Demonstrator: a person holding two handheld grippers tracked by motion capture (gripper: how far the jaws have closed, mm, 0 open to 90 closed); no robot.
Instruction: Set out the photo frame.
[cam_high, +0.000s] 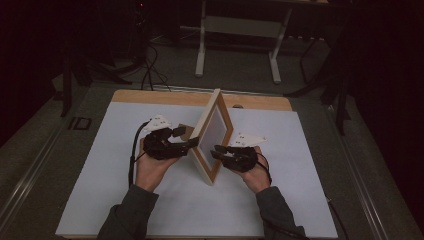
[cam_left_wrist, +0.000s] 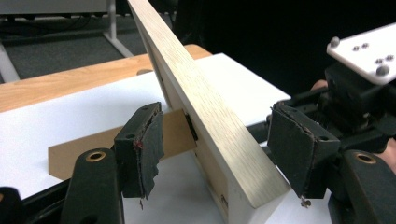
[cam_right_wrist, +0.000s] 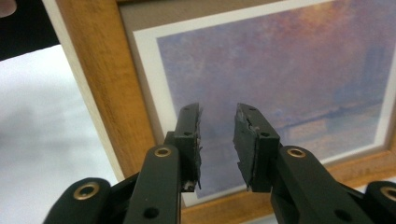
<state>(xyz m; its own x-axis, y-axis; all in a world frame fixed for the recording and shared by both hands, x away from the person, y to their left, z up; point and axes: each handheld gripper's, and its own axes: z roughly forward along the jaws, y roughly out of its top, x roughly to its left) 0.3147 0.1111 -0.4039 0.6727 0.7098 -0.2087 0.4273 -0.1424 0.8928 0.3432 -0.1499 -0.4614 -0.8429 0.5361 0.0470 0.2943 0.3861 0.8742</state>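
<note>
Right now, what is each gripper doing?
Left gripper: open, its jaws either side of the picture frame, not pressing it.
Right gripper: open, holding nothing.

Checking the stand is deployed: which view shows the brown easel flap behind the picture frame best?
Left gripper view: the easel flap juts from the back of the picture frame onto the white table, between the left gripper's open jaws. High view shows just a sliver. Right gripper view faces the frame's printed front.
</note>
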